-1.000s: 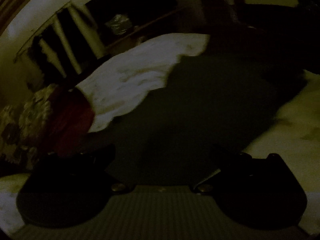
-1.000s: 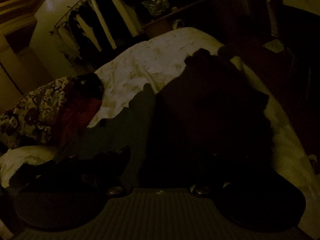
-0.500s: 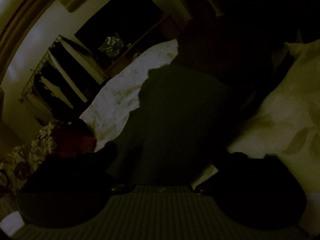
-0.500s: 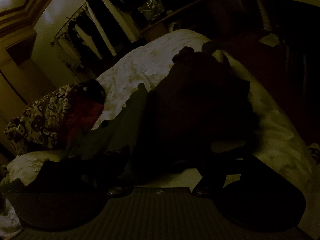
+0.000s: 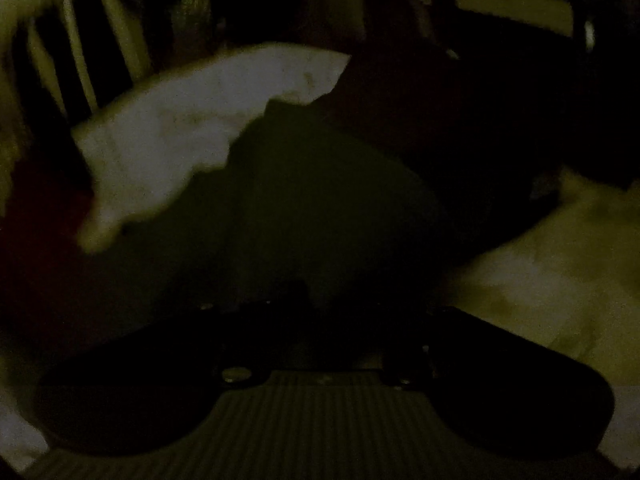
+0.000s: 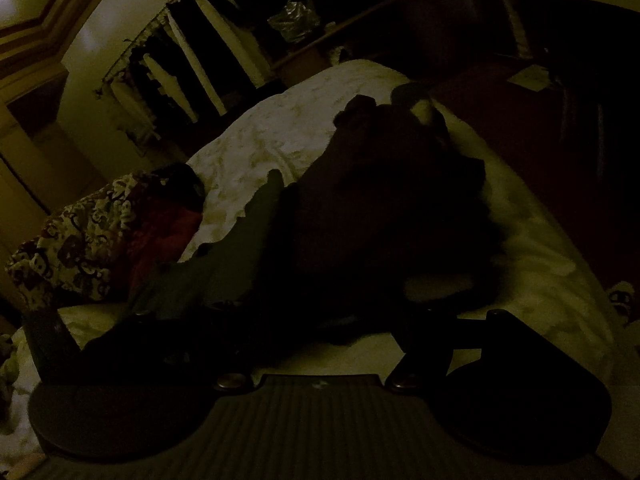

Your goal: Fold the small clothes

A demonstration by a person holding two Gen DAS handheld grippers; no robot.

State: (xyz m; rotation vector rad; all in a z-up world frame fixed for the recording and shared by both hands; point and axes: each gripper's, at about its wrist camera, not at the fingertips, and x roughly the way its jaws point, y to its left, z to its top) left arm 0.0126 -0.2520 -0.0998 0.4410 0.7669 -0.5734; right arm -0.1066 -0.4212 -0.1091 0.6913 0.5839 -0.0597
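Note:
The room is very dim. A dark garment lies spread on a pale bed sheet, with a greyer part at its left. It also shows in the left wrist view, blurred. My left gripper is low over the garment's near edge; its fingers are too dark to make out. My right gripper is at the garment's near edge, its right finger over bare sheet; the left one is lost in the dark.
A patterned pillow and a red cloth lie at the bed's left. A rack of hanging clothes and a shelf stand behind the bed. The bed's right edge drops to a dark floor.
The left wrist view has swung and is now blurred, with the garment closer. The right gripper has drawn back a little along the garment's near edge.

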